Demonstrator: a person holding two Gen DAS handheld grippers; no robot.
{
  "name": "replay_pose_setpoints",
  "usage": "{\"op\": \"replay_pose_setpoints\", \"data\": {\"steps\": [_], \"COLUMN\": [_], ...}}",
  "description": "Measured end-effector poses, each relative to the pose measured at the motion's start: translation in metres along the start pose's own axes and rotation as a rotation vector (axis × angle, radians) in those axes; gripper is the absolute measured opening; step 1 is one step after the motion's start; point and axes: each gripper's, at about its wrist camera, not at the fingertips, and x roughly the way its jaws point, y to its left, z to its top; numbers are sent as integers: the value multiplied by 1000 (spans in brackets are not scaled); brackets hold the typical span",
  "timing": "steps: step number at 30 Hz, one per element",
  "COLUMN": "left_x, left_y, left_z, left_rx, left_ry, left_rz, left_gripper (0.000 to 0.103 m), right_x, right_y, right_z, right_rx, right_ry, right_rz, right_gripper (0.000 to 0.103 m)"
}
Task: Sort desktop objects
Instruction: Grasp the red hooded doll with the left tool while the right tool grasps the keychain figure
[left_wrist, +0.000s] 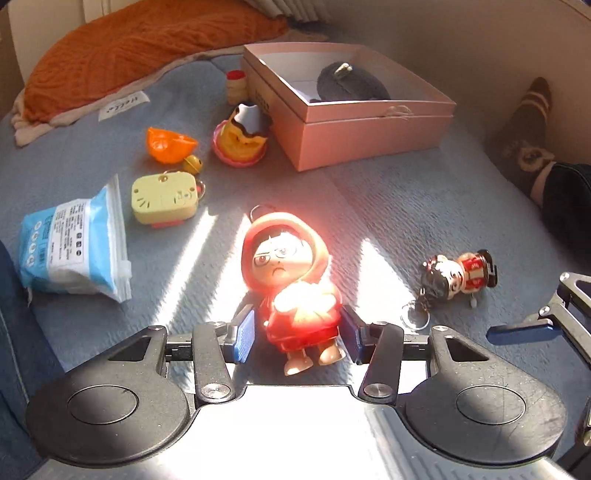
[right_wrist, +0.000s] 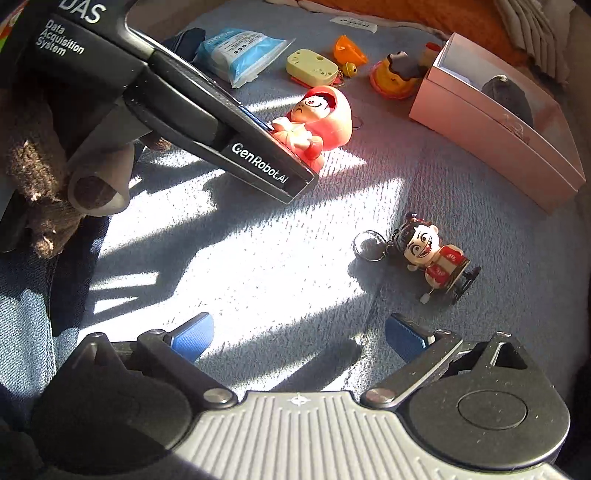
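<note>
Two figures on grey blanket (left_wrist: 424, 206), one per gripper. My left gripper (left_wrist: 297, 334) clamped on red-hooded figure's (left_wrist: 291, 280) torso, pads either side; figure's long axis runs away from me, head far, feet near. My right gripper (right_wrist: 299, 338) gaping, empty; small keychain doll (right_wrist: 430, 256) lies ahead and right of it, apart, long axis seemingly skewed across jaws. Pink box (left_wrist: 354, 110) beyond, nearer left-held figure.

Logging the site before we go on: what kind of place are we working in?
Probably a bed in a home, not a desk: the toys lie on a soft grey-blue blanket, an orange pillow sits at the far edge, and a person's socked foot rests beside the pink box.
</note>
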Motion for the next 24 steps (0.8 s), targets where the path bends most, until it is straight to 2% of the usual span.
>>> {"op": "replay_pose_setpoints", "data": {"steps": [3,5,7,9,12,14,15,17,19,22,24], "left_x": [-2,-2,0,3,3,1,-2,-8,-12,-15,-18], "left_y": [2,4,6,7,8,12,16,23,30,37,37], "left_z": [-13,-12,-11,-12,-13,-13,-11,-11,-9,-5,-4], "left_rx": [-21,-31,-46,-58,-69,-88,-112,-152,-194,-241,-237], "left_ry": [10,5,7,12,8,1,-8,-30,-62,-95,-107], "left_rz": [-10,-17,-24,-33,-37,-30,-25,-35,-27,-14,3], "left_gripper": [60,67,80,85,90,95,96,96,96,96,96], "right_x": [13,17,18,20,20,7,-3,-27,-32,-10,8], "right_y": [-1,-3,-9,-12,-11,-16,-17,-14,-9,-11,-12], "right_z": [-3,-5,-5,-3,5,7,7,6,2,1,1], "right_rx": [63,102,169,218,210,188,165,24,-181,-407,-465], "right_ry": [61,67,64,73,118,88,44,-71,-139,-129,-109], "right_rz": [23,30,43,46,45,69,44,-118,-287,-420,-430], "right_gripper": [103,103,103,103,103,103,99,95,90,70,52]}}
